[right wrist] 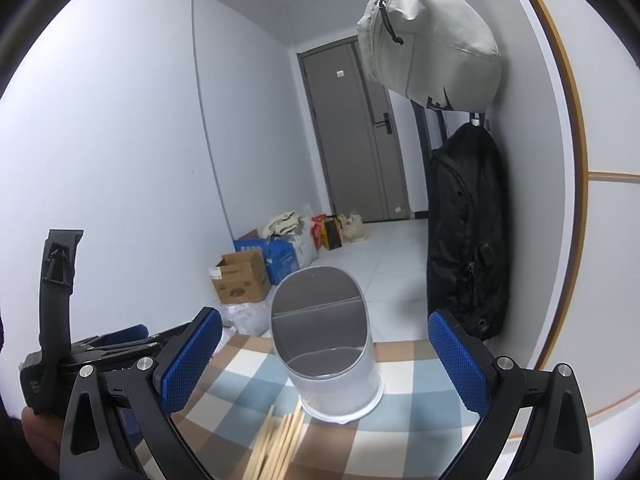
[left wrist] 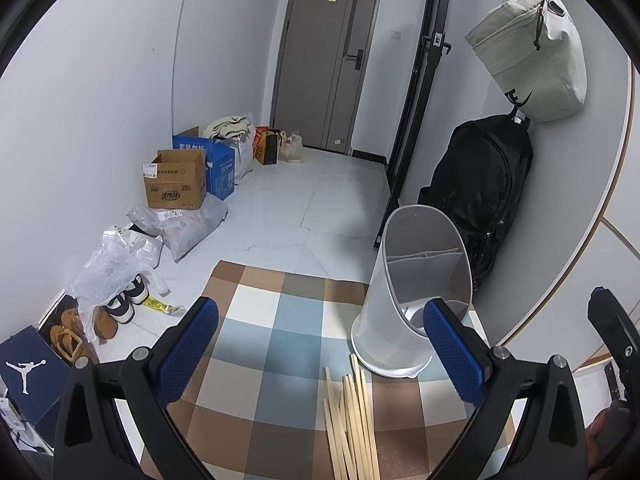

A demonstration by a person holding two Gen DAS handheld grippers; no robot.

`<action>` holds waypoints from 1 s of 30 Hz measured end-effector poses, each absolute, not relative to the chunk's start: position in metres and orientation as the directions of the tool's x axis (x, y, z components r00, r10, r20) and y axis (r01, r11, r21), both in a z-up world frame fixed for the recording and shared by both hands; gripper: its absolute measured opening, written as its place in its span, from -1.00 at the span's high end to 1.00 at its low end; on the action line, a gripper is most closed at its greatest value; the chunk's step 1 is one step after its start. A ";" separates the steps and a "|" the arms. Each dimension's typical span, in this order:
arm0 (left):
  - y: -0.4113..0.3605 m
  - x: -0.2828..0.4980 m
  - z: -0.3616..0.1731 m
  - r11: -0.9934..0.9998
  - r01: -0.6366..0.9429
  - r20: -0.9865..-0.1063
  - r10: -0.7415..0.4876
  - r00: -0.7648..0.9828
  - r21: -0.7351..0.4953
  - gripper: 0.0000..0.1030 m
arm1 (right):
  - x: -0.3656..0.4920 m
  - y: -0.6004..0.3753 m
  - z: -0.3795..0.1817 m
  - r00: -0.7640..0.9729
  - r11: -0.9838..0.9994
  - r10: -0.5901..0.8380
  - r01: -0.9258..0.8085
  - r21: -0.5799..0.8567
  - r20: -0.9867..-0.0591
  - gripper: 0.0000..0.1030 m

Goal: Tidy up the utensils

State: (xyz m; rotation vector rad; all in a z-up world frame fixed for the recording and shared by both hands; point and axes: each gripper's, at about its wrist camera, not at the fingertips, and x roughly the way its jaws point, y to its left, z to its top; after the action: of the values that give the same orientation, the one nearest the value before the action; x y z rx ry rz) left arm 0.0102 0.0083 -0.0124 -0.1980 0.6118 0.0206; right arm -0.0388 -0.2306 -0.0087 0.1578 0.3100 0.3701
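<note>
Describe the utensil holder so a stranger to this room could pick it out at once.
Start at the checked cloth covering the table. Toward its far right side, just beyond the loose chopsticks, stands the utensil holder. It is the only container on the cloth: a tall white plastic tub with a slanted oval mouth and dividers inside, currently holding nothing.

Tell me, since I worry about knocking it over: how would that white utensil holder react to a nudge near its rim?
The white utensil holder stands tall on a modest base and looks empty, so it would probably tip easily. It seems thin plastic, likely light. The checkered cloth beneath may let it slide. The chopsticks lie right against its foot.
</note>
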 end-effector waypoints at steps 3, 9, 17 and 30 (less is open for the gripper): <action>0.009 0.011 -0.013 0.980 -0.077 -0.581 -0.045 0.813 -0.184 -0.94 | -0.039 -0.230 -0.009 0.885 0.921 0.379 -0.330 0.208 -0.271 -1.00; 0.009 0.012 -0.013 0.979 -0.075 -0.584 -0.051 0.810 -0.189 -0.94 | -0.041 -0.230 -0.007 0.888 0.921 0.379 -0.333 0.204 -0.262 -1.00; 0.007 0.011 -0.014 0.981 -0.064 -0.579 -0.055 0.813 -0.182 -0.94 | -0.040 -0.230 -0.008 0.886 0.919 0.382 -0.335 0.208 -0.263 -1.00; 0.006 0.012 -0.017 0.984 -0.058 -0.591 -0.054 0.805 -0.170 -0.94 | -0.039 -0.229 -0.008 0.883 0.917 0.389 -0.341 0.209 -0.264 -1.00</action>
State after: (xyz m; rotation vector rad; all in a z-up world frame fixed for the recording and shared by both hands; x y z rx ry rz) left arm 0.0123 0.0060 -0.0168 -0.1837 0.6368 0.0021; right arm -0.0392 -0.2291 -0.0075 0.1582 0.3072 0.3816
